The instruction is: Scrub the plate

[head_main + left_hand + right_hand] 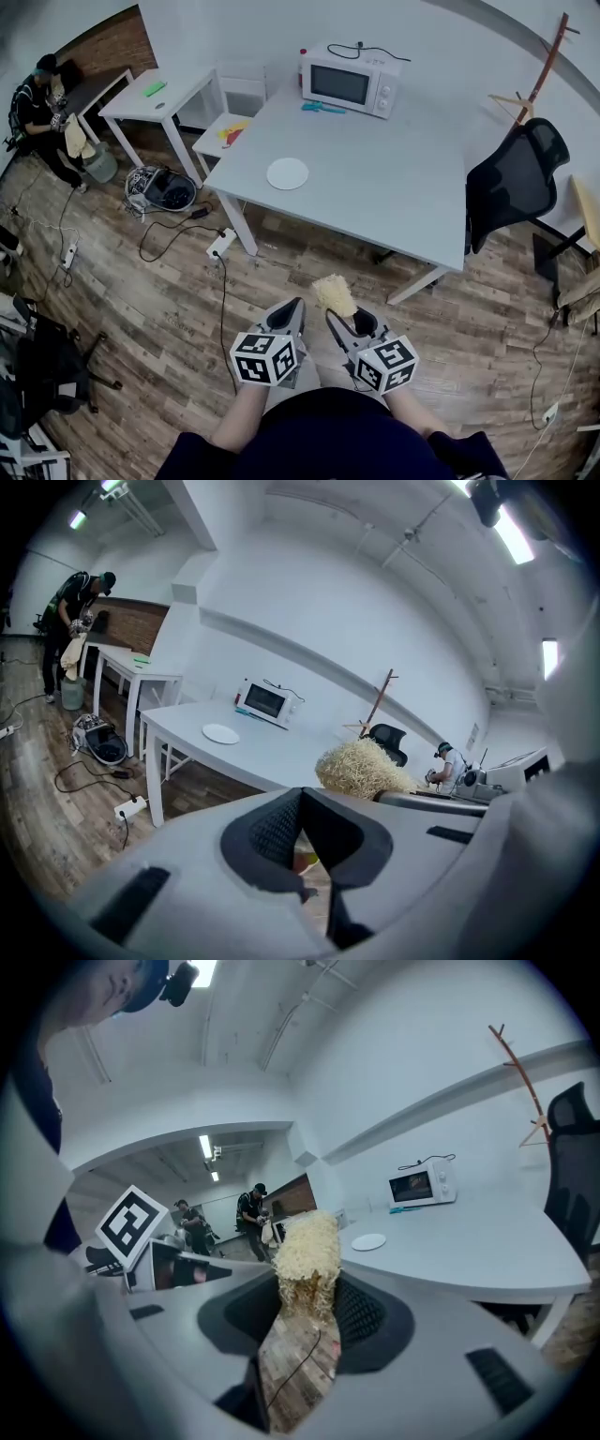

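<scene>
Floorboards (122, 281) run under you, and you stand well back from the big table (394, 178).

- **10 o'clock, far left:** a person (39, 103) bends over something beside a small white desk (178, 94). A green item (154, 88) lies on that desk.
- **Nearer, about 10 o'clock:** a round bundle of gear (161, 187) sits on the floor. Black cable trails from it to a white power strip (220, 244) by the big table's leg.
- **11 o'clock, close in front of you:** your left gripper (292, 307) has its fingers pressed together, with nothing held between them.
- **12 o'clock:** the plate (287, 173) lies flat on the near-left part of the big table, with bare tabletop around it. It is well apart from both grippers.
- **Just right of 12, close in:** your right gripper (347, 323) is clamped on a pale yellow fibrous scrubber (335, 294). The straw-like tuft sticks out beyond the fingertips, over the floor and just beside the left gripper's tips.
- **Far edge of the table, about 12 to 1 o'clock:** a white microwave (350, 81) stands there, with a teal item (323, 107) just in front of it.
- **2 o'clock:** a black office chair (516, 178) stands at the table's right side. A wooden coat stand (546, 66) rises behind it.
</scene>
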`<action>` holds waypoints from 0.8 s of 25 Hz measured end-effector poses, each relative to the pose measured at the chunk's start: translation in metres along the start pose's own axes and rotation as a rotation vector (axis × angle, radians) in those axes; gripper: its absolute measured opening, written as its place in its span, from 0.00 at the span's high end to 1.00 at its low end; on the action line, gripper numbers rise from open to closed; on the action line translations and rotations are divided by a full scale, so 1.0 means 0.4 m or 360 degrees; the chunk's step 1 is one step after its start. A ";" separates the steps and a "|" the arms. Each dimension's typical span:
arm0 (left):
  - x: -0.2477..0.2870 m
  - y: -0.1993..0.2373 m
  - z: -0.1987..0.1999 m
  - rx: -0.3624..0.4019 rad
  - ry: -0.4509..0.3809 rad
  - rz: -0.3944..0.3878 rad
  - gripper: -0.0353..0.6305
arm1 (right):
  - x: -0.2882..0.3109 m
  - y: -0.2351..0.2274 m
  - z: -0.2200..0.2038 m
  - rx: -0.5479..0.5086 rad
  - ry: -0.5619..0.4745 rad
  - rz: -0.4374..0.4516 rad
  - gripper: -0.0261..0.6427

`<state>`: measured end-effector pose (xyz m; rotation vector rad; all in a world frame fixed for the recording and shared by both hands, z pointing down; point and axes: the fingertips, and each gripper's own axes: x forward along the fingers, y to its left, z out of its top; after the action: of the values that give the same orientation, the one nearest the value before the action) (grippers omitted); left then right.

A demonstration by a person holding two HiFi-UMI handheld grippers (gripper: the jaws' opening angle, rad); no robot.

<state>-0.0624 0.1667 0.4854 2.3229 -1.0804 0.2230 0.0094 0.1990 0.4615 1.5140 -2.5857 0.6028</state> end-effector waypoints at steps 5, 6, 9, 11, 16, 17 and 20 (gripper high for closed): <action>0.062 0.084 0.080 0.0006 0.0006 -0.0012 0.92 | 0.123 -0.022 0.069 -0.0012 -0.0026 -0.0003 0.71; 0.073 0.101 0.094 0.0010 0.0009 -0.0014 0.92 | 0.147 -0.025 0.080 -0.0013 -0.0030 -0.0004 0.71; 0.105 0.151 0.130 0.0022 0.0021 -0.0023 0.92 | 0.216 -0.034 0.099 -0.0019 -0.0029 -0.0005 0.71; 0.123 0.183 0.152 0.0032 0.0025 -0.0029 0.92 | 0.258 -0.040 0.108 -0.0019 -0.0028 -0.0009 0.71; 0.155 0.258 0.198 0.0055 0.0035 -0.0032 0.92 | 0.346 -0.047 0.131 0.0014 -0.0051 -0.0025 0.71; 0.159 0.271 0.205 0.0053 0.0035 -0.0030 0.92 | 0.358 -0.048 0.135 0.0023 -0.0051 -0.0025 0.71; 0.172 0.303 0.223 0.0037 0.0034 -0.0021 0.92 | 0.384 -0.060 0.147 0.0031 -0.0052 -0.0042 0.71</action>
<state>-0.1145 0.0099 0.4879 2.3423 -1.0567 0.2562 -0.0407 0.0409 0.4555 1.5743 -2.5865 0.6076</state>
